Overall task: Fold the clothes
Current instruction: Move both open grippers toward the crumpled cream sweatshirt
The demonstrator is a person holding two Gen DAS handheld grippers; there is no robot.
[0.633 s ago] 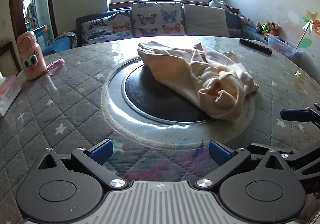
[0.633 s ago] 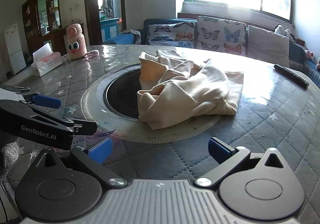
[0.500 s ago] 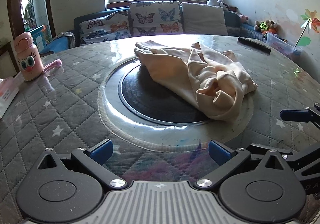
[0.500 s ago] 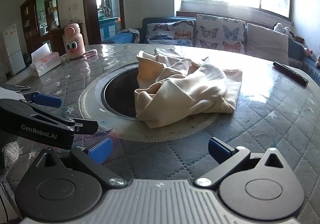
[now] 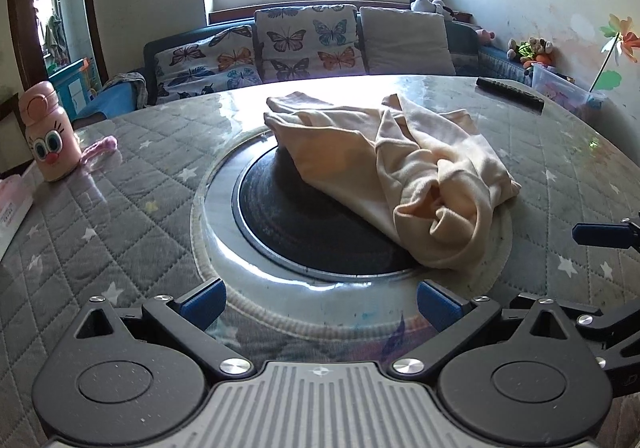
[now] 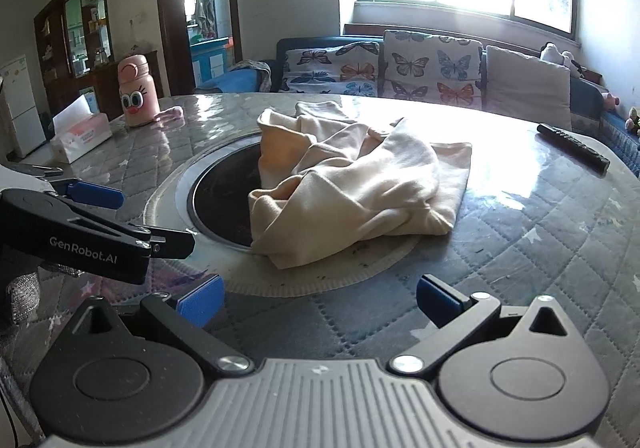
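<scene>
Both the left gripper (image 5: 320,302) and the right gripper (image 6: 318,300) are easing slightly closer to the crumpled cream garment (image 5: 404,176), jaws staying spread.

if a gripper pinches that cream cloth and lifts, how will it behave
The cloth lies crumpled in soft folds, so it will likely hang limp. It looks thin, probably light. It may slide easily on the glossy table.

A pale cream-peach garment (image 5: 400,168) lies over a black disc (image 5: 316,224) ringed in silver, on a grey quilted table cover (image 5: 120,208) dotted with white stars. At ten o'clock stands a pink bottle (image 5: 48,132) with cartoon eyes; at twelve, white cushions (image 5: 308,44) printed with orange, blue and black butterflies. At six, the left gripper (image 5: 320,300) is black with blue pads.
</scene>
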